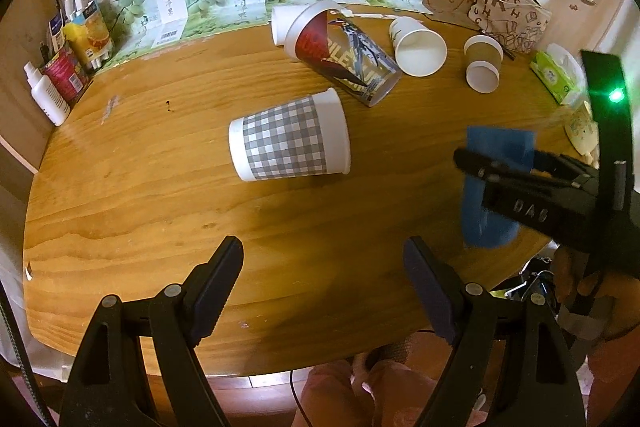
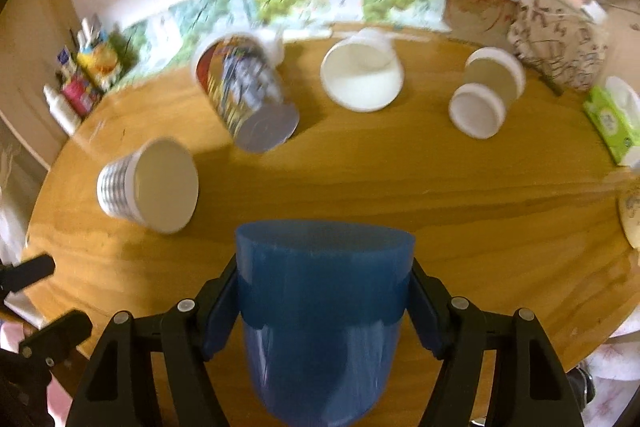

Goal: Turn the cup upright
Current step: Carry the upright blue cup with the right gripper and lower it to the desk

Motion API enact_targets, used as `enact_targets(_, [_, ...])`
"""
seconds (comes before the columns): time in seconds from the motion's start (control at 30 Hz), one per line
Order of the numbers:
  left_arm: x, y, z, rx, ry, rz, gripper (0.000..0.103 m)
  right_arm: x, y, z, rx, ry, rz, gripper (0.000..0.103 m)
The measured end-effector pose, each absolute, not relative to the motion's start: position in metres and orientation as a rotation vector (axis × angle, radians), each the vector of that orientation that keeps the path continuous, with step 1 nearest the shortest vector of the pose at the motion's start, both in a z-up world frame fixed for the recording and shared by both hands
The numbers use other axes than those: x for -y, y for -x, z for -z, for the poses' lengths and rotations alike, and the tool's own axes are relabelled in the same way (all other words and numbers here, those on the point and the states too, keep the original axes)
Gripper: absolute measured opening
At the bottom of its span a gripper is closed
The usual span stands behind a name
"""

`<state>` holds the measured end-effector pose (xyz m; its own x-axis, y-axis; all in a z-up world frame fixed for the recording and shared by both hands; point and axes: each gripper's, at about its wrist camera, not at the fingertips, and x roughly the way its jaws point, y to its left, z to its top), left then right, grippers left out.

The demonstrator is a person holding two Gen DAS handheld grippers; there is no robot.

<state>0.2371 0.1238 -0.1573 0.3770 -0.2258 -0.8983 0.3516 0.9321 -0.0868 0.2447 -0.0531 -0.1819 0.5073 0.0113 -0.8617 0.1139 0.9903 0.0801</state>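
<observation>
My right gripper is shut on a blue plastic cup, held above the table's near edge with its closed base pointing away from the camera. The same blue cup shows in the left wrist view at the right, clamped in the right gripper. My left gripper is open and empty above the wooden table. A grey checked paper cup lies on its side ahead of it.
Several other cups lie on their sides: a printed clear cup, a white paper cup, a brown sleeved cup. Bottles and boxes stand at the left edge; a tissue pack and a bag lie at right.
</observation>
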Motion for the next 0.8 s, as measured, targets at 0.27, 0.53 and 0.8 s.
enact_targets(0.27, [-0.114, -0.233, 0.155, -1.114, -0.152, 0.406, 0.085, 0.072, -0.228, 0.156, -0.765, -0.170, 0.145, 0.073])
enact_targets(0.53, [-0.109, -0.232, 0.156, -1.118, -0.188, 0.424, 0.085, 0.077, -0.204, 0.155, -0.490, -0.166, 0.199, 0.073])
enact_targets(0.8, [-0.109, -0.232, 0.158, -1.126, -0.211, 0.433, 0.085, 0.070, -0.197, 0.182, -0.469, -0.159, 0.198, 0.073])
